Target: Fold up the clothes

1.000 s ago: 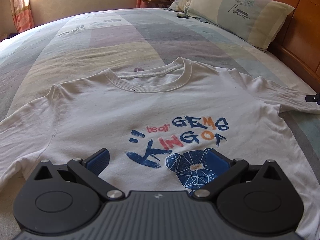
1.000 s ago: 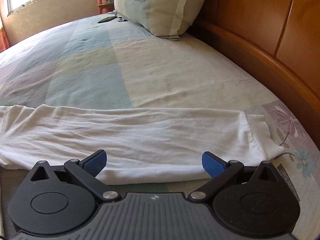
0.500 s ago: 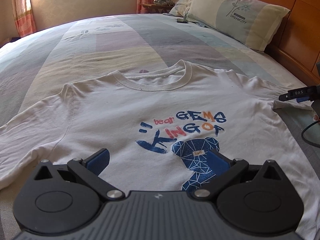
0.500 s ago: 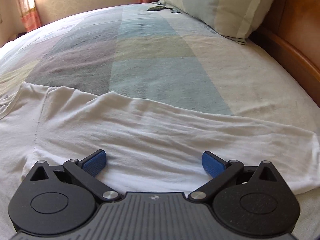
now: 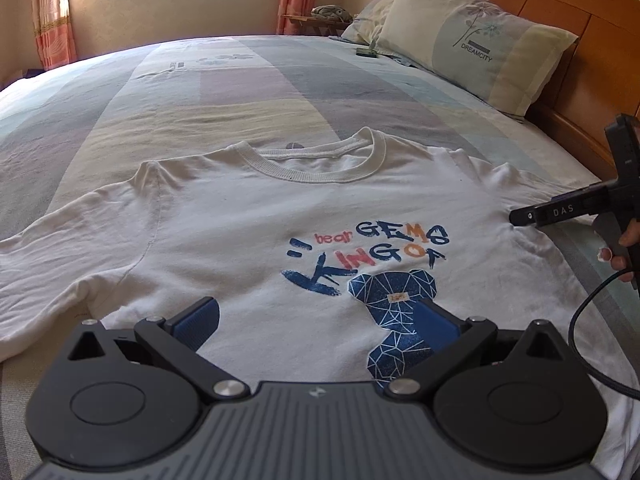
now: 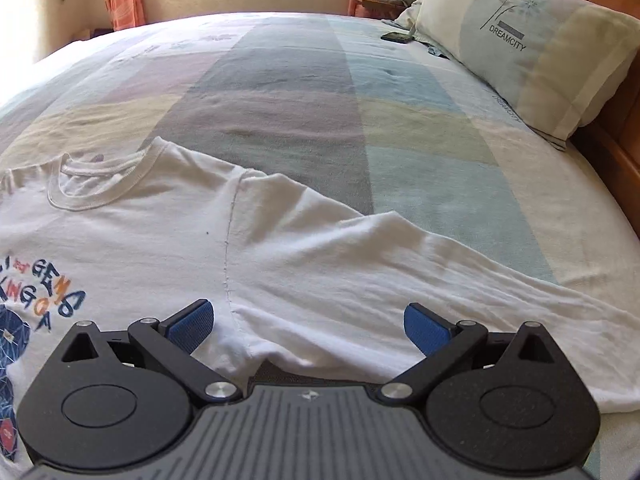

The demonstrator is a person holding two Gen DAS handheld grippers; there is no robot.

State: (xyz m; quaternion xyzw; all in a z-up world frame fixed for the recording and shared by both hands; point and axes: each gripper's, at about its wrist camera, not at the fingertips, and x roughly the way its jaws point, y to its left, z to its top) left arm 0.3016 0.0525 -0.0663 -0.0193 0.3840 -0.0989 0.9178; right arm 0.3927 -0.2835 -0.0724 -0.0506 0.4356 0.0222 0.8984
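A white long-sleeved T-shirt (image 5: 240, 240) with a blue bear print (image 5: 394, 308) lies flat and face up on the bed, collar away from me. My left gripper (image 5: 316, 320) is open and empty above the shirt's lower chest. My right gripper (image 6: 308, 322) is open and empty over the right armpit seam, and the right sleeve (image 6: 460, 276) stretches off to the right. The right gripper also shows at the right edge of the left wrist view (image 5: 560, 210), above the right sleeve.
The shirt lies on a pastel patchwork bedspread (image 5: 224, 92). Pillows (image 5: 480, 48) lean on the wooden headboard (image 5: 580, 12) at the right. A small dark object (image 6: 396, 37) lies near the pillows. A window and curtains are at the far wall.
Both grippers have pulled back and up from the shirt. The right gripper has swung left from the sleeve cuff to the armpit seam. Both stay open.
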